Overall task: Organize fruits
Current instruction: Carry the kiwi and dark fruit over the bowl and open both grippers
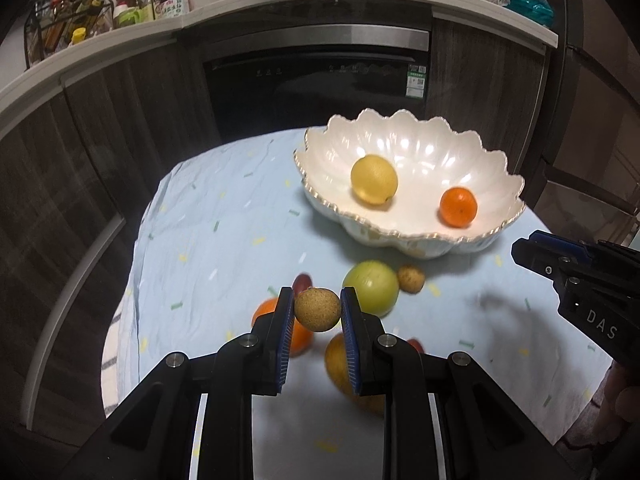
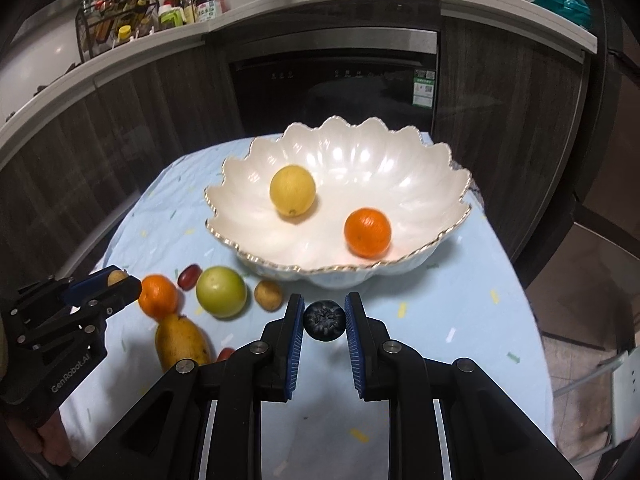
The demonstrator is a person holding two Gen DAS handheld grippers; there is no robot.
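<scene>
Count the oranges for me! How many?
2: one orange sits in the white bowl, another orange lies on the tablecloth beside the mango. More could hide behind the grippers.

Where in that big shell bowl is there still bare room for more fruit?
The white bowl is bare along its back wall and right of the small orange; also left of the lemon. The cloth by the green apple is crowded.

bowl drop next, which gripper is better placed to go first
Right, probably. The right gripper, shut on a blueberry, faces the white bowl almost head-on. The left gripper, holding a small tan fruit, sits off to the bowl's left.
</scene>
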